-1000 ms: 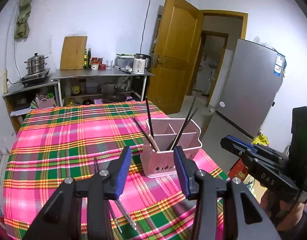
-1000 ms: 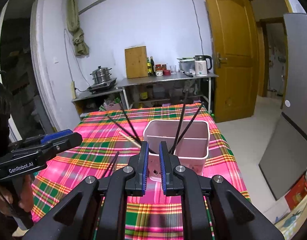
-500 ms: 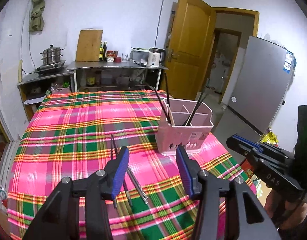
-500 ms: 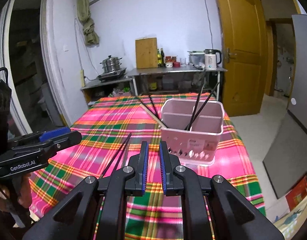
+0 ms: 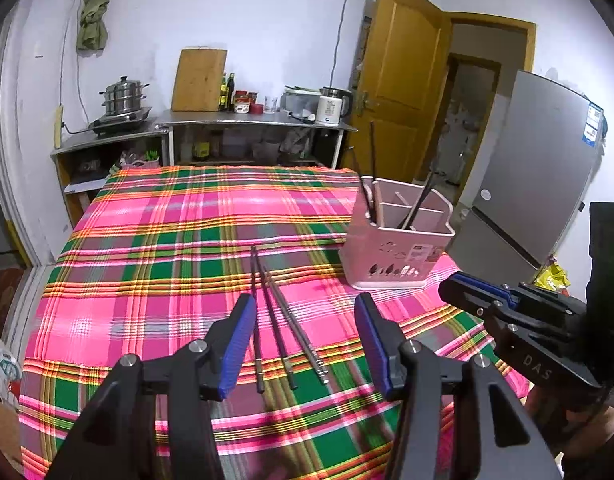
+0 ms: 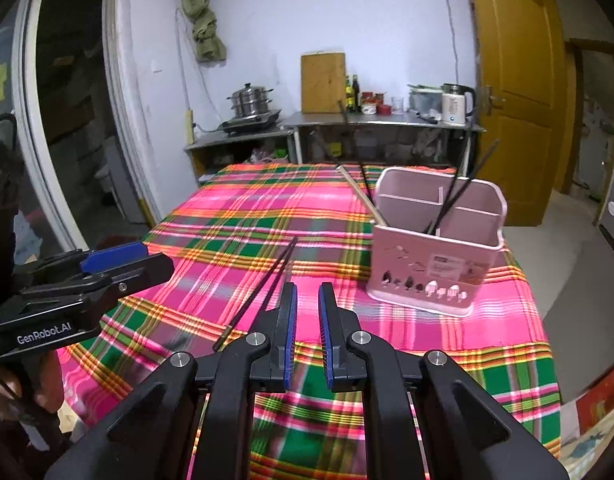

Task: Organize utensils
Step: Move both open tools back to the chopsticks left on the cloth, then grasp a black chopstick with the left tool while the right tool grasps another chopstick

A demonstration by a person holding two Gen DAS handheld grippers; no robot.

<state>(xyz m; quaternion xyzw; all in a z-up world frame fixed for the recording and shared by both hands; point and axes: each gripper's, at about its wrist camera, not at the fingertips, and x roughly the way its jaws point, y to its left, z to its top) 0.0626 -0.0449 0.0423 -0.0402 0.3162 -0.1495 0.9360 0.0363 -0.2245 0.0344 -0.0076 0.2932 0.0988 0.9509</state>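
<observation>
Three dark chopsticks (image 5: 275,312) lie side by side on the plaid tablecloth (image 5: 155,264). My left gripper (image 5: 303,312) hovers above their near ends, its jaws opening, the pads clear of them. A pink divided utensil holder (image 5: 399,248) stands at the table's right, with several dark chopsticks and a wooden one leaning in it. In the right wrist view the holder (image 6: 435,264) is ahead on the right and the chopsticks (image 6: 263,284) on the left. My right gripper (image 6: 307,296) shows a narrow gap with nothing in it. Each gripper shows in the other's view: right gripper (image 5: 455,288), left gripper (image 6: 155,264).
A steel counter (image 5: 251,122) behind the table carries a kettle (image 5: 331,110), a cutting board (image 5: 199,80) and bottles. A steamer pot (image 5: 123,98) sits on a stove at its left. A grey fridge (image 5: 535,176) and a wooden door (image 5: 399,80) stand to the right.
Both grippers have sunk and drawn back from the holder, which now looks smaller. The chopsticks on the cloth have come between the left pads, and the left jaws stand a little wider.
</observation>
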